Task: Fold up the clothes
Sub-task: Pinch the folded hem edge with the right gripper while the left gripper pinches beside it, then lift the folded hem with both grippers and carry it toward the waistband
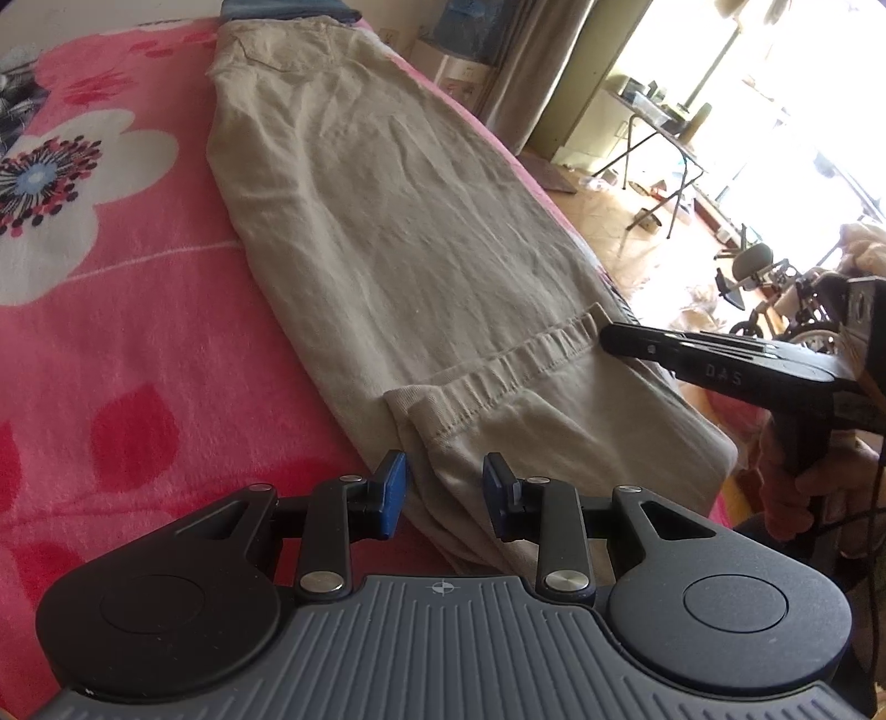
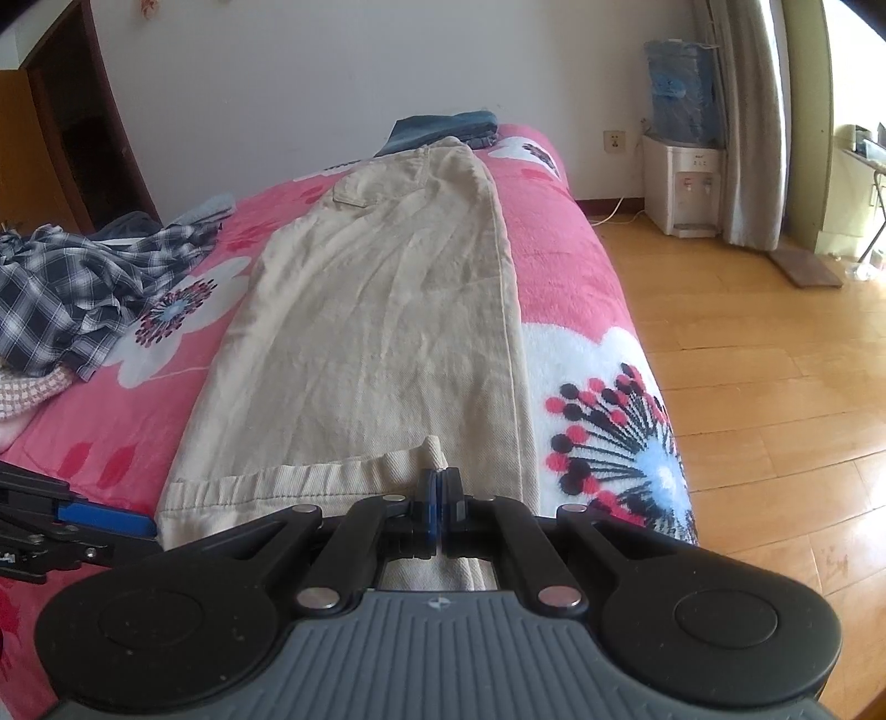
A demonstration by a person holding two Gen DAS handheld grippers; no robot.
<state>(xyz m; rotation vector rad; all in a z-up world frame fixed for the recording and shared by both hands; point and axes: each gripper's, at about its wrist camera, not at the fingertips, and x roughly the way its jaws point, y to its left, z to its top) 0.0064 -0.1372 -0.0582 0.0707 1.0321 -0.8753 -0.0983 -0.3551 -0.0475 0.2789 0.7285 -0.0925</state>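
Observation:
Beige trousers lie lengthwise on a pink flowered blanket, the hem end folded over nearest me. My right gripper is shut, its tips pinching the hem's right corner, which stands up in a small peak. At the hem's left corner, my left gripper has its blue pads apart. The folded cloth edge runs between them, and the pads do not visibly press on it. A hand holds the right gripper's handle.
A plaid shirt is heaped at the blanket's left. Folded jeans sit beyond the trousers' waistband. The bed's right edge drops to a wooden floor, with a water dispenser by the wall and a folding table.

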